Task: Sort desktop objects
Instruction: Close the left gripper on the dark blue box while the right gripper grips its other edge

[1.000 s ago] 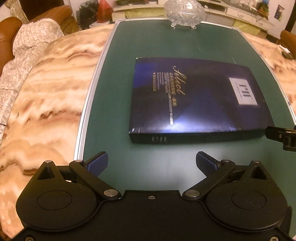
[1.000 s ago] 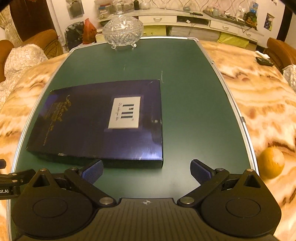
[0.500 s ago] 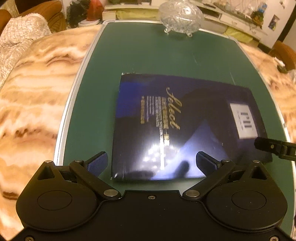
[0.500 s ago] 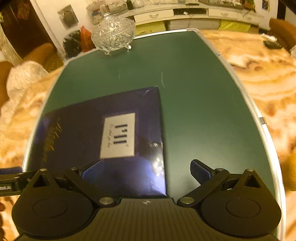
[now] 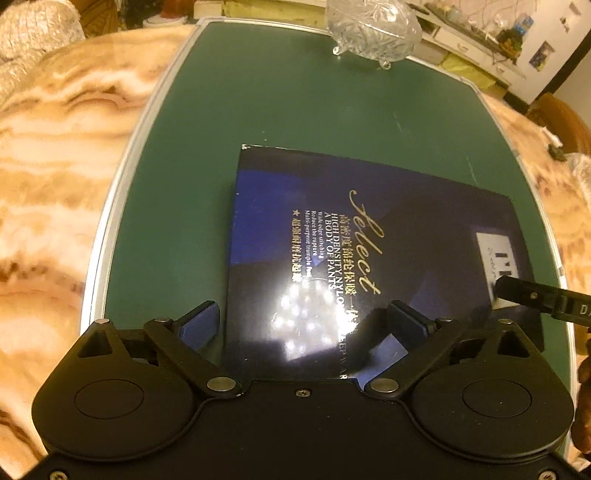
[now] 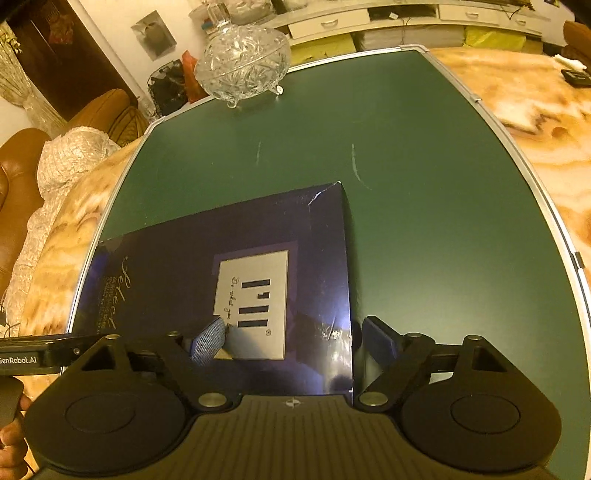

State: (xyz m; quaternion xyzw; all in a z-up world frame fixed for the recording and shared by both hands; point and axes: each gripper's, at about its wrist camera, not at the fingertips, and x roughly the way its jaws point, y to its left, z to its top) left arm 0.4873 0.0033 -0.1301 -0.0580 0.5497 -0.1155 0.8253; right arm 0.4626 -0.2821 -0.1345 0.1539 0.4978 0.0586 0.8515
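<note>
A flat dark blue box (image 5: 369,236) with gold "Select" lettering lies on the green mat (image 5: 277,110); it also shows in the right wrist view (image 6: 229,273). My left gripper (image 5: 303,325) is open, low over the box's left near corner, one finger left of the box edge and one over the lid. My right gripper (image 6: 291,338) is open over the box's right near corner, its left finger over the lid and its right finger just outside the right edge. Each gripper's tip shows in the other's view.
A lidded cut-glass bowl (image 5: 373,31) stands at the mat's far end, also in the right wrist view (image 6: 243,62). The mat has a metal rim (image 5: 114,206) and lies on a marble table (image 5: 55,166). Sofa and cabinets lie beyond.
Both grippers have moved forward and down from the box's near side onto its two near corners. The box has not moved. Both stay open.
</note>
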